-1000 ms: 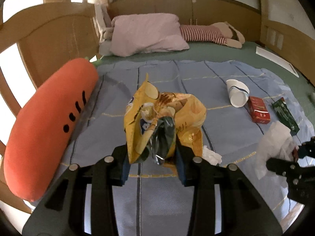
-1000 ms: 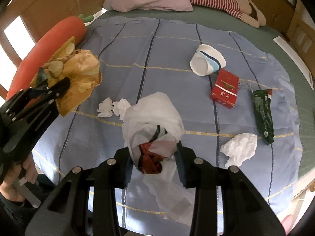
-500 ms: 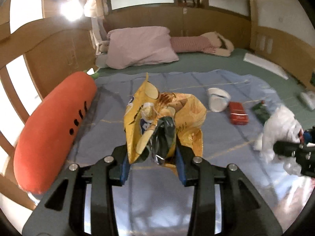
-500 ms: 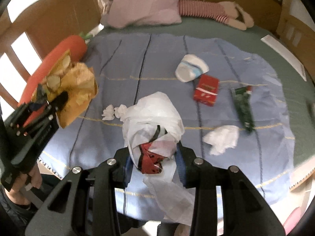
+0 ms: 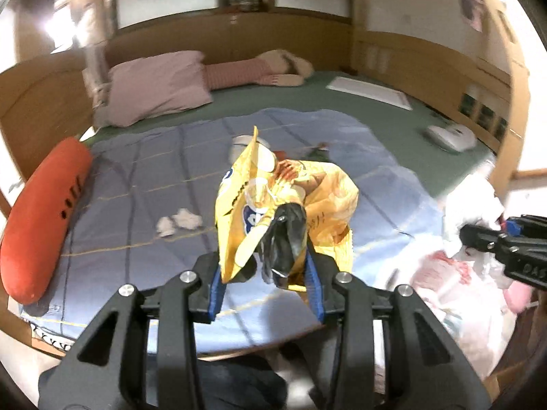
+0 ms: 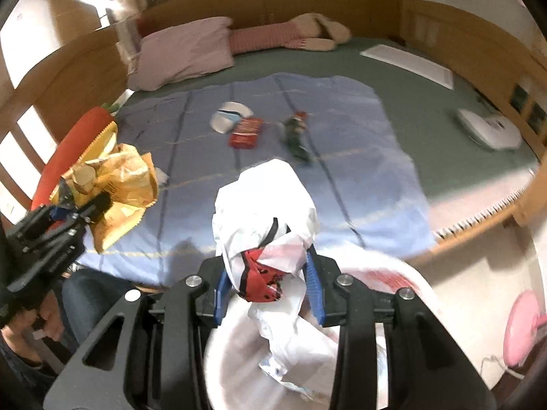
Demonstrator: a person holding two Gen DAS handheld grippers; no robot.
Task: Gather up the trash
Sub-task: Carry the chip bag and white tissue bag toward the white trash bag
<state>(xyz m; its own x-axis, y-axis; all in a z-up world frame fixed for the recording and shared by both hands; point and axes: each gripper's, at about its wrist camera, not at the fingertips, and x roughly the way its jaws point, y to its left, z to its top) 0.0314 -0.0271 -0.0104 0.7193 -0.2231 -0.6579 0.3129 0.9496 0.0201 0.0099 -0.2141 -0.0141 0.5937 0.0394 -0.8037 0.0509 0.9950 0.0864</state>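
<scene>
Carrot cushion: bed's edge, 9 o'clock. Two tissue wads: blue blanket, 10 o'clock of the left gripper. Left gripper: clamped on a yellow chip bag (crumpled, silver lining showing), held above the blanket. Right gripper: clamped on a white plastic bag. Paper cup, red box, green wrapper: blanket, 12 o'clock.

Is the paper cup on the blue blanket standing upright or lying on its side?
Lying on its side. In the right wrist view the paper cup shows its round opening sideways toward the camera, beside the red box on the blue blanket.
</scene>
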